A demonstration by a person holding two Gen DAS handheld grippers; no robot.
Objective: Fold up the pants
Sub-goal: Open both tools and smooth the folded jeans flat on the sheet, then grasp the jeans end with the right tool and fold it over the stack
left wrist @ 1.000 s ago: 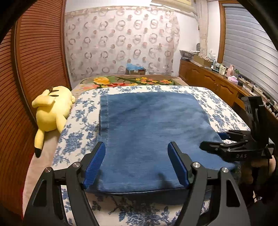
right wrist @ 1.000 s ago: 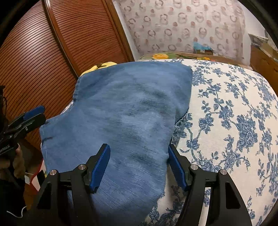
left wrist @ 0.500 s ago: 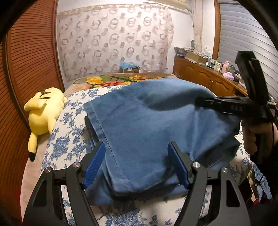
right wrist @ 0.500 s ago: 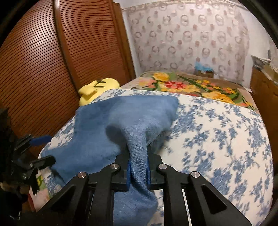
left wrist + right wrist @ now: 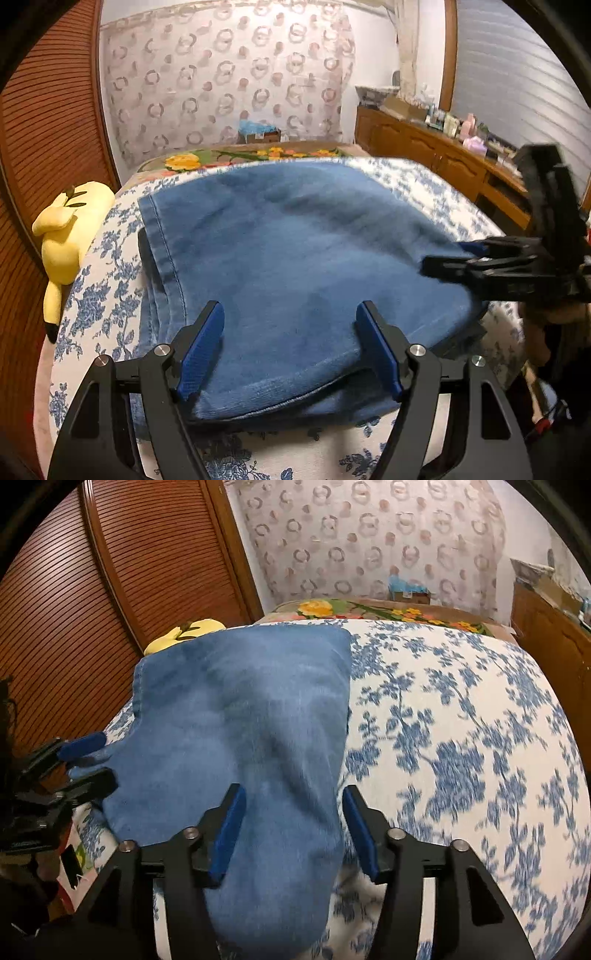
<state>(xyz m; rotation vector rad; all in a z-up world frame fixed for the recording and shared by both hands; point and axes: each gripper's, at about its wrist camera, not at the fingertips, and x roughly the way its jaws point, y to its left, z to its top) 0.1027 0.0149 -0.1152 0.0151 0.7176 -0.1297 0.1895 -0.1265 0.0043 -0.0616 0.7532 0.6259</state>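
Bed (image 5: 110,280) carries the folded pants (image 5: 295,266): soft, heavy denim, best taken by its stacked hem edges. My left gripper (image 5: 291,350) stands wide, empty; my right gripper (image 5: 291,834) is opening, cloth between its fingers, unpinched.

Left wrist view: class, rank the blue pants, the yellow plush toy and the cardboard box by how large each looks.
1. Blue pants
2. Yellow plush toy
3. Cardboard box, though it sits farthest away, so true size is unsure.
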